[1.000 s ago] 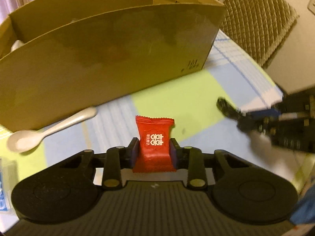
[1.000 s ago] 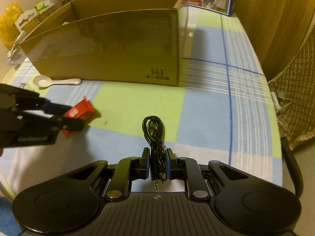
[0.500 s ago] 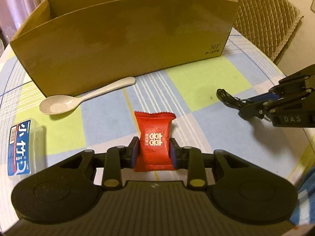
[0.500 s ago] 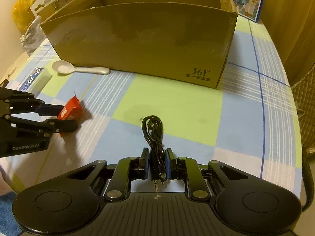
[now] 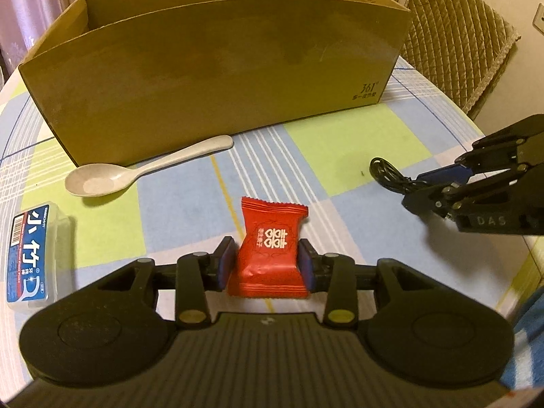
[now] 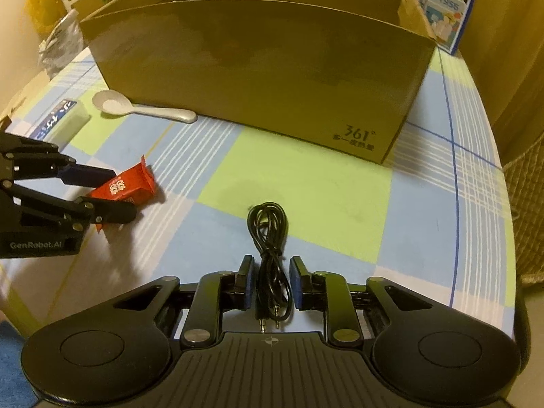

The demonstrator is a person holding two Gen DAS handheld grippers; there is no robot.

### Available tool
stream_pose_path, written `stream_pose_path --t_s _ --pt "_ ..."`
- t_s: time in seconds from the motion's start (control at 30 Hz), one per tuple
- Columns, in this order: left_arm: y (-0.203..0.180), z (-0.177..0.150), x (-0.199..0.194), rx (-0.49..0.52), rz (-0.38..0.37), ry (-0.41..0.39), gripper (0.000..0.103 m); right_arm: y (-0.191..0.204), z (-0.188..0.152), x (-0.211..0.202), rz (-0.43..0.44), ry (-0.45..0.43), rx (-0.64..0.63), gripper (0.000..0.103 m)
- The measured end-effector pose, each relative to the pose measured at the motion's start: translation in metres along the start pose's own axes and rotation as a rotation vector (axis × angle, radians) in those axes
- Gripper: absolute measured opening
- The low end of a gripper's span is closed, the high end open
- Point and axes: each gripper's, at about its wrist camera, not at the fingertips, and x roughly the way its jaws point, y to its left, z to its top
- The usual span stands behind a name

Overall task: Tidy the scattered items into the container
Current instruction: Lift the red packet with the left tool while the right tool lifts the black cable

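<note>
A red candy packet [image 5: 268, 248] sits between the pads of my left gripper [image 5: 267, 265], which is shut on it low over the checked tablecloth; it also shows in the right wrist view [image 6: 124, 188]. A coiled black audio cable [image 6: 270, 251] lies between the fingers of my right gripper [image 6: 270, 287], whose jaws stand apart from it with gaps on both sides. The right gripper also shows in the left wrist view [image 5: 438, 187]. The open cardboard box [image 5: 217, 78] stands behind both.
A cream spoon [image 5: 136, 173] lies in front of the box at the left. A floss-pick case with a blue label [image 5: 30, 255] lies at the far left. A quilted chair [image 5: 455, 37] is at the back right. A blue printed carton [image 6: 445, 3] stands behind the box.
Both grippers have drawn back from the box and come lower. My right gripper's jaws have opened off the cable. My left gripper still holds the candy packet.
</note>
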Motion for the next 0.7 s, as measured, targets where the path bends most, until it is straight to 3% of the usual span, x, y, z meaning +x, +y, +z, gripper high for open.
stream_pose_path --t_s 0.2,0.33,0.7 --pt "-0.002 0.001 0.0 0.026 0.007 0.013 0.034 0.009 0.0 0.001 -0.029 -0.001 -0.057 0.019" --pt "-0.003 0.002 -0.001 0.029 0.006 0.021 0.026 0.012 0.0 0.001 -0.046 -0.002 -0.076 0.013" --pt "0.002 0.005 -0.017 0.008 0.016 0.007 0.025 0.002 0.01 -0.029 -0.009 -0.061 0.036 0.012"
